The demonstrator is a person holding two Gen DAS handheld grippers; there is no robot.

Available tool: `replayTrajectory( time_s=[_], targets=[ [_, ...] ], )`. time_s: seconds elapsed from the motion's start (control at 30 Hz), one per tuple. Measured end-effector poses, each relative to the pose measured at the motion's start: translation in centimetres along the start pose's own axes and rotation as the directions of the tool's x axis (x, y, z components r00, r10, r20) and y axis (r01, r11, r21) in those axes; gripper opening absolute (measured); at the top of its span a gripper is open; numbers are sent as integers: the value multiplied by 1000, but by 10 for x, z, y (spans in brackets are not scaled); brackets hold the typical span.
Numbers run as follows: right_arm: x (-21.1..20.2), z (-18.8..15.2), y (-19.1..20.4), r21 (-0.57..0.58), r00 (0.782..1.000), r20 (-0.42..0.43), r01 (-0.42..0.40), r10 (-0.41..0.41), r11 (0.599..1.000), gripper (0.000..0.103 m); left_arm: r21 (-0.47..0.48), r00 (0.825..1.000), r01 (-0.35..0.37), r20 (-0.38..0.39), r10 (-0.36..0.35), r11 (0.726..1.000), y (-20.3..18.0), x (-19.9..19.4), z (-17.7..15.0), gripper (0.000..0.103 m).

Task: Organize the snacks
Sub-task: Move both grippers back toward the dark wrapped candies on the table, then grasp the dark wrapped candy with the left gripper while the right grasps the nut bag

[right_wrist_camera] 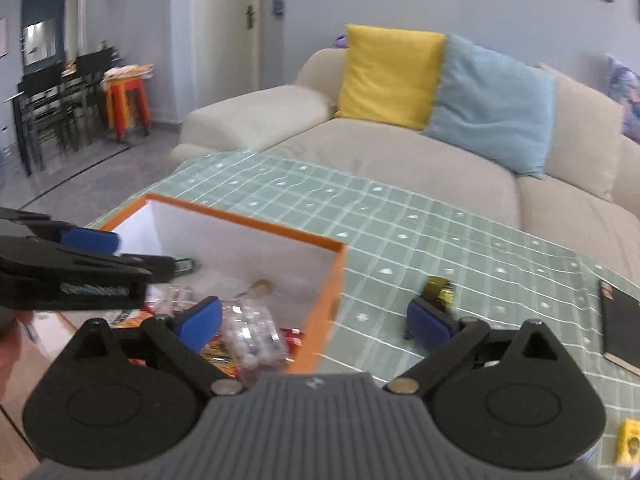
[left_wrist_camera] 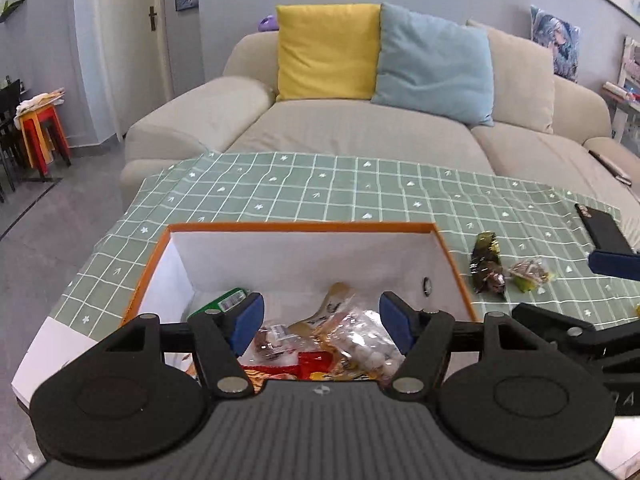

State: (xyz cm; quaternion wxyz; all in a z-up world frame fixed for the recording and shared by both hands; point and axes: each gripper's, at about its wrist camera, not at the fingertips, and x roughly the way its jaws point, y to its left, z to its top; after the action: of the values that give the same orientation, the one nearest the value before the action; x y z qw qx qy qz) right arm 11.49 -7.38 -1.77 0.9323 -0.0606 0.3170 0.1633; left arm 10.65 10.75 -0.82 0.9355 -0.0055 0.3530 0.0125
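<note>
The left gripper [left_wrist_camera: 322,324] hangs over the orange-rimmed box [left_wrist_camera: 300,227] with its blue pads spread wide and nothing pressed between them; it is released. Straight below the gap between the pads, inside the box, lies the heap of snacks: a clear bag of white round sweets [left_wrist_camera: 366,344] under the right-hand pad, a red packet [left_wrist_camera: 316,364] toward the box's near wall, and a green packet [left_wrist_camera: 230,300] against the box's left wall, partly behind the left-hand pad.

The right gripper [right_wrist_camera: 320,320] is also released, its pads far apart and holding nothing. It straddles the box's right-hand corner [right_wrist_camera: 334,276]: one pad hangs above the inside of the box, over the clear bag of white sweets [right_wrist_camera: 252,336], while the other pad hangs outside the box, above the green checked tablecloth [right_wrist_camera: 400,216].

Outside the box, on the cloth to its right, two snacks are not yet in: a dark wrapped snack [left_wrist_camera: 486,264] just beside the box's right wall and a small clear-wrapped one [left_wrist_camera: 530,274] touching it on the far side. In the right wrist view the dark snack shows just beyond the outer pad. Further right of the box lies a black phone [left_wrist_camera: 604,228], and beyond the box's far wall stands a beige sofa [left_wrist_camera: 360,132] with a yellow cushion [left_wrist_camera: 328,52] and a blue one
</note>
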Motion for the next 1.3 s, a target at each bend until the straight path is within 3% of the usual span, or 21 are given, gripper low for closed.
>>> replayTrajectory(
  time_s=[0.27,0.6,1.1,1.3],
  targets=[
    [-16,-37,-58,152,990,-10,141,-141,978,96,78,997,76,-17,-75,994,-42,4,-5,78],
    [-9,-80,-110,258,968,-87,251,-236,933,96,208,985,171,-61,-162,963,-111,21,-9,78],
    [25,-99,-158,359,957,-120,288,-262,888,91,265,973,222,-115,-198,938,-160,72,9,78],
    [45,-93,-173,371,958,-109,286,-264,884,90,220,964,253,-133,-228,942,-169,97,22,78]
  ],
)
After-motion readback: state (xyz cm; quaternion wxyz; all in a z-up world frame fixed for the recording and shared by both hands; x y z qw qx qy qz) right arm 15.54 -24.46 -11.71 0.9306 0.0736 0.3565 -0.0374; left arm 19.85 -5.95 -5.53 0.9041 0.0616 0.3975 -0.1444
